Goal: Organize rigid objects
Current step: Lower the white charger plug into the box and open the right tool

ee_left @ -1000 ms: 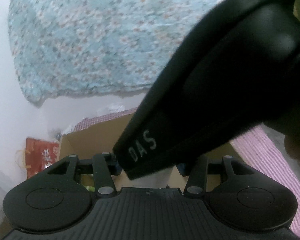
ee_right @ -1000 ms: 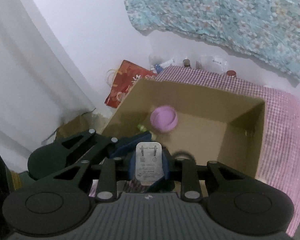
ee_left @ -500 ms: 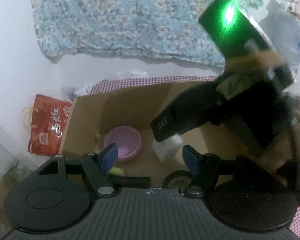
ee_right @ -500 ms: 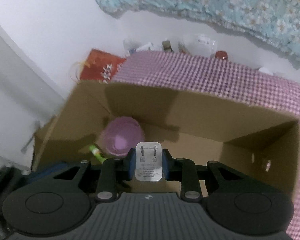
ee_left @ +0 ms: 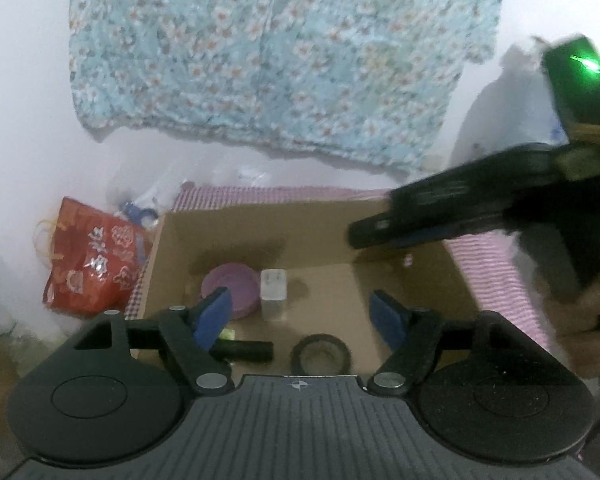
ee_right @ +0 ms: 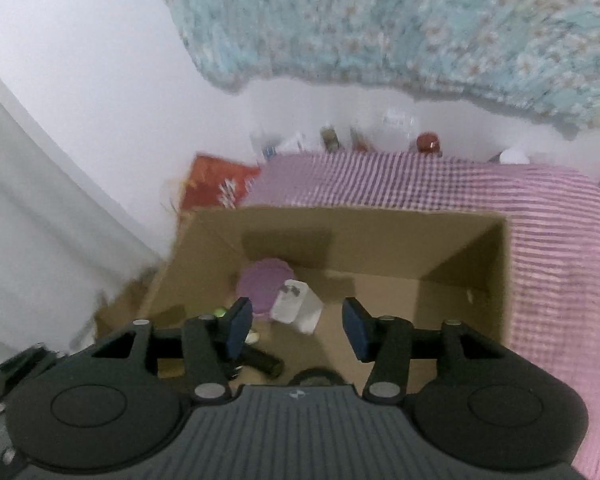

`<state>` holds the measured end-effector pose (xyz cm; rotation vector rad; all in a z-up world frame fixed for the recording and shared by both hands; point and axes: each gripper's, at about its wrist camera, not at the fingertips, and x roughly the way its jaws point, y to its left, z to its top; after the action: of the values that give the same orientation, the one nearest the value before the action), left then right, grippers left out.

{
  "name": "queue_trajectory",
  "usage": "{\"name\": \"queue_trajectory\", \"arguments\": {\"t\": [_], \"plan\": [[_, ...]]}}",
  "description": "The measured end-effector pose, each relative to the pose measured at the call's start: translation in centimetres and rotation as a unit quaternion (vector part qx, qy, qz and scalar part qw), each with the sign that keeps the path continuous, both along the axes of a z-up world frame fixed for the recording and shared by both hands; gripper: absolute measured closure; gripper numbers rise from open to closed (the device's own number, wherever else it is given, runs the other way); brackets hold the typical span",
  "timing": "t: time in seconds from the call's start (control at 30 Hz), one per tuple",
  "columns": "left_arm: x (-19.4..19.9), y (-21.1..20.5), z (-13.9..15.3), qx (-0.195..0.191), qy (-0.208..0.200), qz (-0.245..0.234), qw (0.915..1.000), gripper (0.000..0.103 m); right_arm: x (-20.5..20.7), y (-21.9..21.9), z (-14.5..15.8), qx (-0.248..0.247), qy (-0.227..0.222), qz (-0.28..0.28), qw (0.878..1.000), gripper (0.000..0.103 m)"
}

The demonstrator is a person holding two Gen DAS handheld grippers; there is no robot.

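An open cardboard box (ee_left: 416,300) (ee_right: 380,236) holds a purple bowl (ee_left: 230,288) (ee_right: 262,284), a black cylinder (ee_left: 242,350) (ee_right: 262,362), a tape roll (ee_left: 320,358) and a small green item (ee_left: 228,334). A white charger (ee_left: 273,292) (ee_right: 296,306) lies on the box floor against the bowl. My right gripper (ee_right: 298,326) hangs over it, its jaws opening with nothing between them. It also shows at the right of the left wrist view, right gripper (ee_left: 420,224), held by a hand (ee_left: 588,340). My left gripper (ee_left: 300,314) is above the box's near side, jaws opening and empty.
The box sits on a pink checked cloth (ee_right: 560,240). A red bag (ee_left: 92,264) leans beside the box on the left. Jars and bottles (ee_right: 428,142) line the white wall behind. A floral cloth (ee_left: 280,60) hangs on that wall.
The right gripper's jaws parted and the white charger dropped into the box beside the purple bowl. The left jaws spread wider. The right gripper swung away to the right of the left camera.
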<state>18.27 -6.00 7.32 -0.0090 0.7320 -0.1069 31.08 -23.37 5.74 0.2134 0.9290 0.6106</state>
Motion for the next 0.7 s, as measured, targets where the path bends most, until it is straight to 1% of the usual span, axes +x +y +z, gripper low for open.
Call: {"name": "queue_trajectory", "arguments": {"t": [0.07, 0.13, 0.17, 0.23, 0.33, 0.4, 0.47, 0.57, 0.63, 0.7], "plan": [[-1.8, 0.0, 0.5, -0.005, -0.008, -0.014, 0.9999, 0.024, -2.7, -2.1, 1.4, 0.021, -0.011, -0.013, 1.0, 0.047], [-3.5, 0.0, 0.6, -0.007, -0.012, -0.027, 0.9995, 0.023, -5.5, -4.0, 2.1, 0.046, -0.015, -0.03, 0.998, 0.045], [-4.4, 0.0, 0.5, -0.008, -0.011, -0.035, 0.9993, 0.023, -6.7, -4.8, 2.1, 0.059, -0.015, -0.036, 0.998, 0.043], [-5.9, 0.0, 0.0, -0.009, -0.007, -0.045, 0.9989, 0.023, -9.1, -6.0, 1.6, 0.076, -0.013, -0.049, 0.996, 0.042], [-8.0, -0.4, -1.8, -0.003, 0.007, -0.065, 0.9979, 0.023, -12.1, -6.5, -0.4, 0.078, -0.005, -0.058, 0.995, 0.042], [-8.7, -0.8, -3.6, 0.001, 0.031, -0.075, 0.9967, 0.023, -13.5, -6.2, -2.0, 0.078, 0.005, -0.05, 0.996, 0.042], [-9.1, -1.2, -5.7, 0.001, 0.055, -0.083, 0.995, 0.023, -14.0, -5.6, -3.8, 0.08, 0.021, -0.04, 0.996, 0.042], [-9.1, -2.0, -8.6, 0.015, 0.078, -0.081, 0.9935, 0.024, -14.3, -4.2, -6.0, 0.068, 0.036, -0.038, 0.996, 0.042], [-8.7, -2.4, -10.4, 0.025, 0.088, -0.08, 0.9926, 0.026, -14.1, -3.4, -7.1, 0.06, 0.035, -0.04, 0.997, 0.042], [-8.6, -2.9, -11.7, 0.038, 0.086, -0.081, 0.9923, 0.03, -13.6, -2.7, -8.1, 0.063, 0.043, -0.041, 0.996, 0.042]]}}
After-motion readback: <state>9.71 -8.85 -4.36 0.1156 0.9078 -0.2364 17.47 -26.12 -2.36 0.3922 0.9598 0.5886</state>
